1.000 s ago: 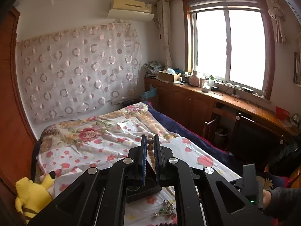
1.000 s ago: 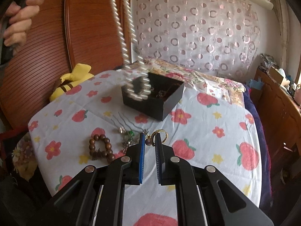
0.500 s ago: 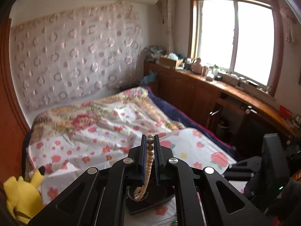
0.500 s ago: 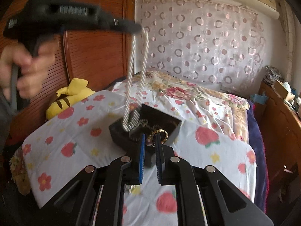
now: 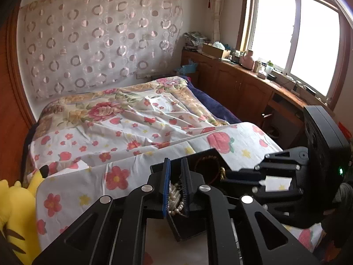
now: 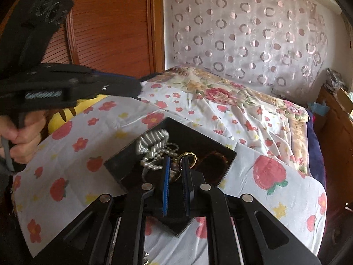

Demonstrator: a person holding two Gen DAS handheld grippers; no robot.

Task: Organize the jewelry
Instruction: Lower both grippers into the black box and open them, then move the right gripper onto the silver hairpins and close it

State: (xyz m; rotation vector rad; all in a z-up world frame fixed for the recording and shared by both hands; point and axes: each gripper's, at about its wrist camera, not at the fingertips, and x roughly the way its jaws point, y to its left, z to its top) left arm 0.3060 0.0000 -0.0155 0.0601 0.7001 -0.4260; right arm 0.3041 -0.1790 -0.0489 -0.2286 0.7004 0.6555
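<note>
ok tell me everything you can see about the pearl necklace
The pearl necklace is a long string of small, glossy, off-white beads, heaped in loose loops inside the open black box on the strawberry-print cloth. It fills the box's left side, beside a gold ring. In the left wrist view it lies piled just past the left gripper, whose jaws stand slightly apart; contact cannot be judged. Some strands look blurred.

My left tongs point forward and slightly down, fingers parted by narrow gap. My right tongs likewise level – jaws a little apart, blue pads facing each other. Left hand wraps its handle, knuckles bent. Right tongs reach in from right, seen in left view.
</note>
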